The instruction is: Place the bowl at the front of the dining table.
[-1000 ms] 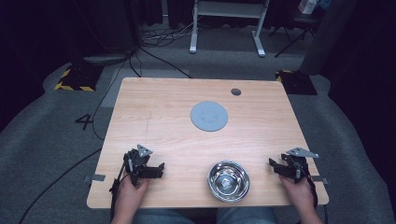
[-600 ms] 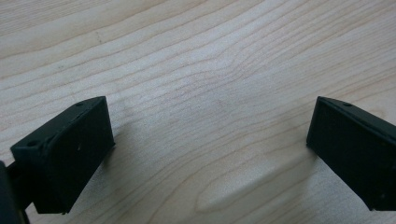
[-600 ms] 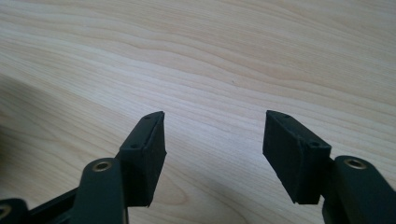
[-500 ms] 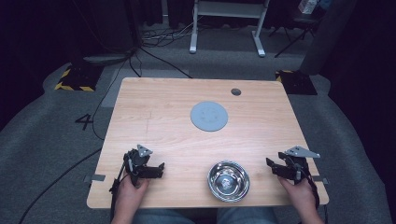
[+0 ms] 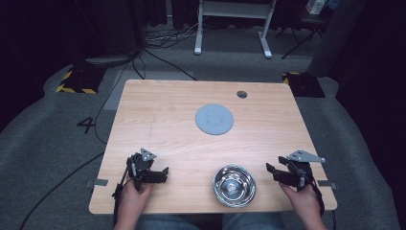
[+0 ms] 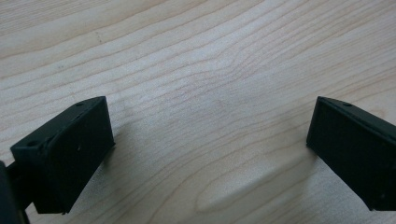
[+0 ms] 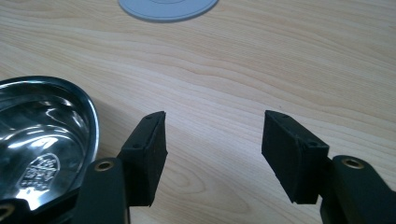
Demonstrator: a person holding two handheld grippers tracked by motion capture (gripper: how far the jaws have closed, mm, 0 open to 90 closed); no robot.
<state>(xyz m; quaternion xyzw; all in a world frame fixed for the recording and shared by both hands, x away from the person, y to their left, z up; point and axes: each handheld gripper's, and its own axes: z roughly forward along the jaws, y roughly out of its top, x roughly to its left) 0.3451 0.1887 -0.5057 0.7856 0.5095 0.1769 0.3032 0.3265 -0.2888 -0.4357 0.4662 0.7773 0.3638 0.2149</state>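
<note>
A shiny steel bowl (image 5: 233, 185) stands empty near the table's front edge, right of centre; its rim also appears at the left of the right gripper view (image 7: 42, 135). A flat grey disc (image 5: 214, 119) lies at the table's middle, and its edge shows in the right gripper view (image 7: 168, 7). My left gripper (image 5: 164, 172) rests low at the front left with its jaws pointing right, open wide over bare wood (image 6: 210, 144). My right gripper (image 5: 271, 170) sits just right of the bowl, jaws pointing left, open (image 7: 212, 135) and holding nothing.
The light wooden table (image 5: 167, 110) has a small dark hole (image 5: 242, 94) near its far right corner. Cables trail from both grippers over the front edge. Grey carpet, floor cables and a white stand's legs (image 5: 232, 28) lie beyond the table.
My right gripper has shifted slightly left, closer to the bowl. The left gripper has stayed in place.
</note>
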